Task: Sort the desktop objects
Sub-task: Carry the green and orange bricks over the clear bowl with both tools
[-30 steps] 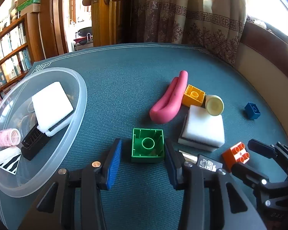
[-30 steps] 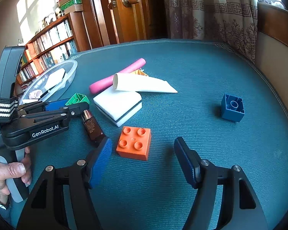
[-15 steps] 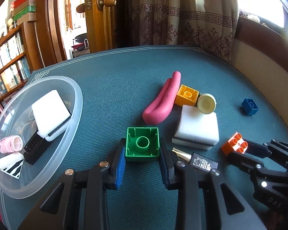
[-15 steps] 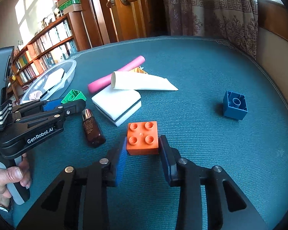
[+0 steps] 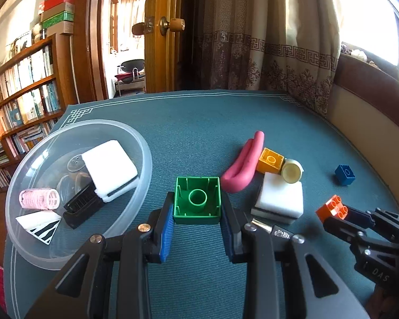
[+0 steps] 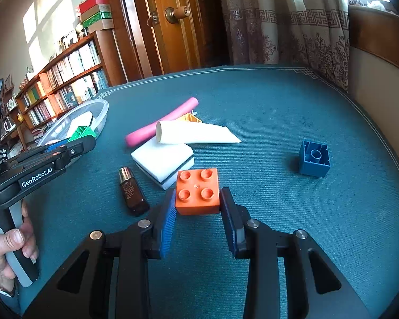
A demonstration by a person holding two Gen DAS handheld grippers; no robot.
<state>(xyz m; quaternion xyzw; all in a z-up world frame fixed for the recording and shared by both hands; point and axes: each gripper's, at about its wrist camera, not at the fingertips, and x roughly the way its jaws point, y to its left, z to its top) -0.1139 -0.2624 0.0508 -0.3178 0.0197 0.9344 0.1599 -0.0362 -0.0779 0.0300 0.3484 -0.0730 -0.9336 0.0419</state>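
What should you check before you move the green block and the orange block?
1. Left gripper pads pressed on both sides of the green block: ok.
2. Right gripper shut on the orange block: ok.
3. Green block clear of the table: cannot tell.
4. Room left in the clear bowl, which already holds a sponge, hair roller and other items: ok.
5. Brown bottle apart from the right gripper's fingers: ok.
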